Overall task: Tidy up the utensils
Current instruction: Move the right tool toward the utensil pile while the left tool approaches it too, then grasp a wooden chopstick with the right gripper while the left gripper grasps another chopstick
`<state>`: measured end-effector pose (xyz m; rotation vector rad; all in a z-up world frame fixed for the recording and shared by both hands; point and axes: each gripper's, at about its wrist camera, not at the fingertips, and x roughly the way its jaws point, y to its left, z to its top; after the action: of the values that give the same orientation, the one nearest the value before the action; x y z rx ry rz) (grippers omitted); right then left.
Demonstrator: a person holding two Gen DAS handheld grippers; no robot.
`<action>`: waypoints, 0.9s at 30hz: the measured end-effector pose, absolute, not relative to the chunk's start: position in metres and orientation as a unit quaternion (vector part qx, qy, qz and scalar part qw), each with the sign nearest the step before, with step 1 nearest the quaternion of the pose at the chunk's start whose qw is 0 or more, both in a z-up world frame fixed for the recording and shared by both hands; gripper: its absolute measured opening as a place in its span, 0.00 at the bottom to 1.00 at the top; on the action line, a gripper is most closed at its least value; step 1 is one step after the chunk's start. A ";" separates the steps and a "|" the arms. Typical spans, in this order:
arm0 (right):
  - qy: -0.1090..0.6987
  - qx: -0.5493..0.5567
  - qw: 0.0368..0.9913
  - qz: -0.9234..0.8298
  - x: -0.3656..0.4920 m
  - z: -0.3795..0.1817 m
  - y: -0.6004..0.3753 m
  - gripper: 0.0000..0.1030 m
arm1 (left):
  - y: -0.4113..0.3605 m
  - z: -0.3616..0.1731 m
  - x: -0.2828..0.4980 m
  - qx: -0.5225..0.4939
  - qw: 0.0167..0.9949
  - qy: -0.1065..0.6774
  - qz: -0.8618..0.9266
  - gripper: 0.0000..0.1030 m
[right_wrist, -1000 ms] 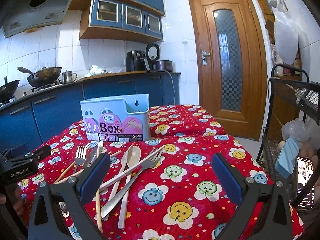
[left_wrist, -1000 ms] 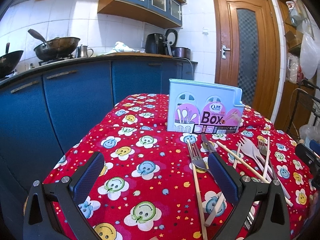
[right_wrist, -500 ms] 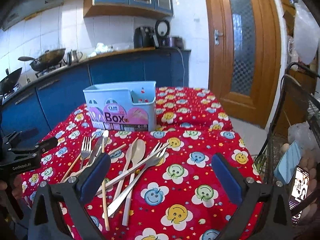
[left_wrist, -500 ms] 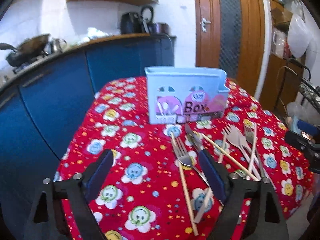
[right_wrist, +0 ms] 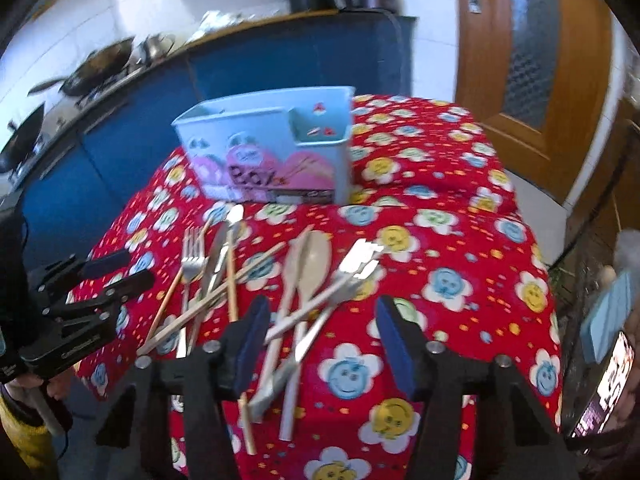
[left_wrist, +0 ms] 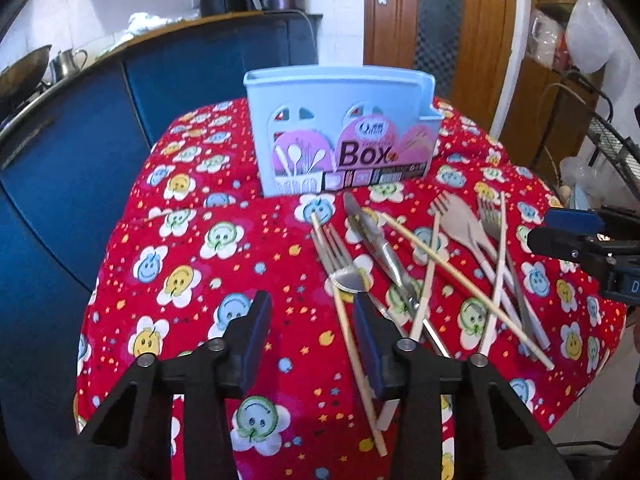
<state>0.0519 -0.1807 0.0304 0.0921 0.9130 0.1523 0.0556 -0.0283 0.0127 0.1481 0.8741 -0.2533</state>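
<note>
A light blue utensil box [left_wrist: 340,132] [right_wrist: 272,152] stands upright at the back of the table with the red smiley cloth [left_wrist: 192,264]. In front of it lies a loose heap: a metal fork [left_wrist: 340,264], a knife [left_wrist: 372,240], wooden chopsticks [left_wrist: 460,276], and a beige spoon [right_wrist: 316,260] with a shiny fork [right_wrist: 356,268] beside it. My left gripper [left_wrist: 310,298] hovers over bare cloth just left of the heap, its jaws closing on nothing. My right gripper [right_wrist: 322,306] hangs above the spoon and fork handles; its jaws are closing and its pads touch nothing.
Blue kitchen cabinets [left_wrist: 72,160] run along the left and behind the table, with woks on the counter. A wooden door [right_wrist: 532,40] stands at the back right. A wire rack [left_wrist: 612,148] and a lit phone [right_wrist: 612,376] sit close to the table's right edge.
Both views have tipped downward and now look onto the table from higher up. Both grippers' fingers have drawn much closer together. Nothing on the table has moved.
</note>
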 end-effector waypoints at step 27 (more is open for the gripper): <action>0.542 -0.061 0.824 0.156 0.100 0.002 -0.116 0.06 | -0.025 0.007 0.058 0.106 0.877 0.444 -0.151 0.38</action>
<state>0.0998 -0.1157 0.0016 -0.1302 1.1525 0.3322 0.0577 -0.0245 0.0071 0.2216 0.9258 -0.3151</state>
